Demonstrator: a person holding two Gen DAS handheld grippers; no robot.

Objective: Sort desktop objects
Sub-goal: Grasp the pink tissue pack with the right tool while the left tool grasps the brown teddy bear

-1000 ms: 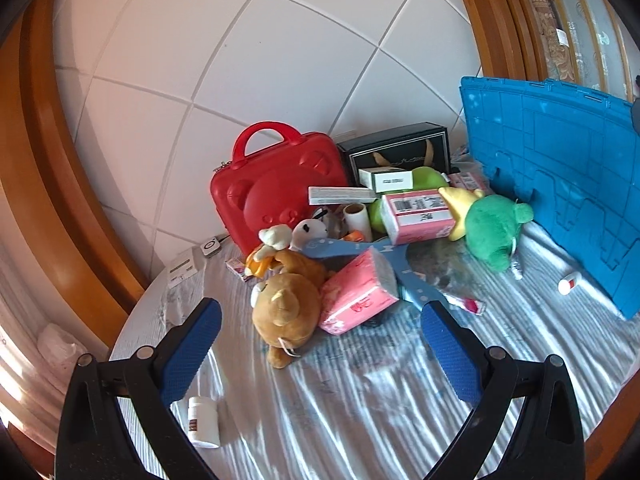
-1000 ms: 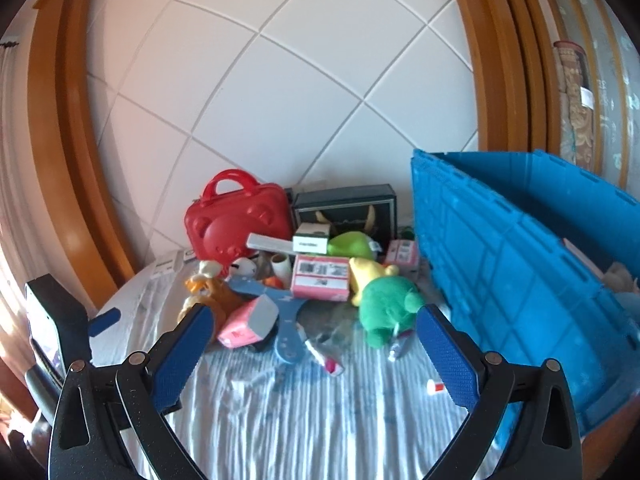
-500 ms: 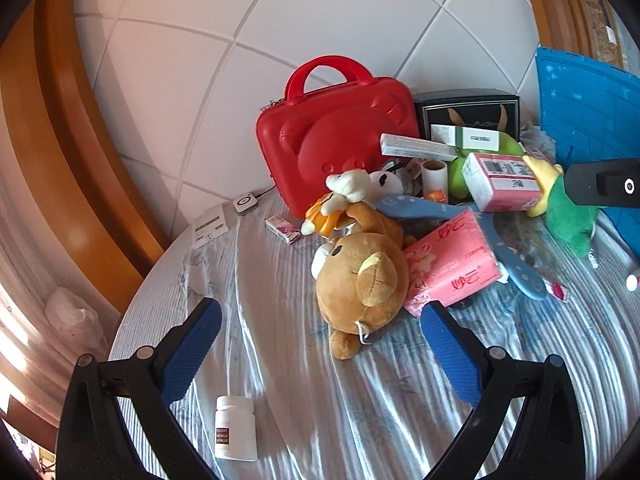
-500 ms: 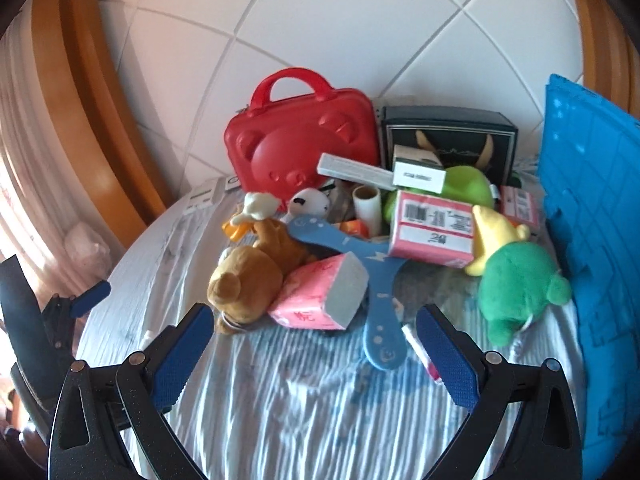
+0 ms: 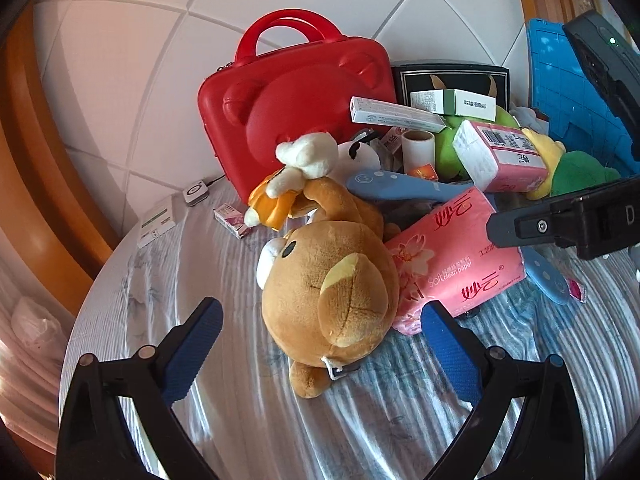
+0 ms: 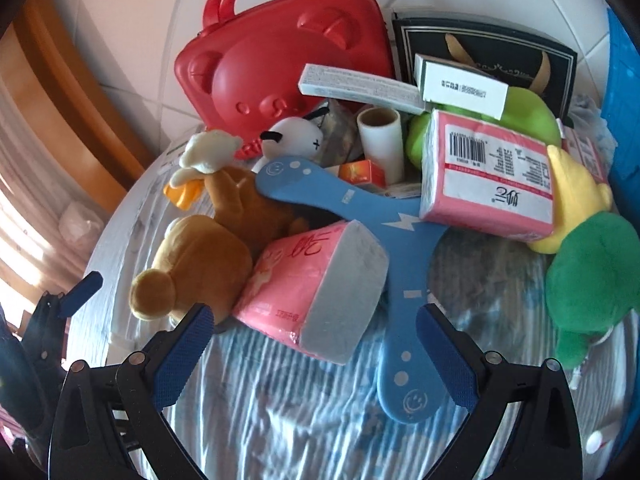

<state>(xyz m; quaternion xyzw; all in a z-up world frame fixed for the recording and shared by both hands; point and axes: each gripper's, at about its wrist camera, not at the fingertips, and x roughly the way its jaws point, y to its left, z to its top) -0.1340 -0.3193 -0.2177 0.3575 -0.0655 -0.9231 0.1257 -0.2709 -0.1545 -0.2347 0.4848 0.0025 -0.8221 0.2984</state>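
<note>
Heads up, your blue crate (image 6: 624,92) is cut off by the right wrist frame's right edge. Brown bear (image 6: 200,256) is half buried under the pink tissue pack (image 6: 316,292). Blue boomerang (image 5: 404,190): its middle sits under that pack. Print on the small boxes (image 5: 156,222) near the tabletop's left edge is too small to read.
</note>
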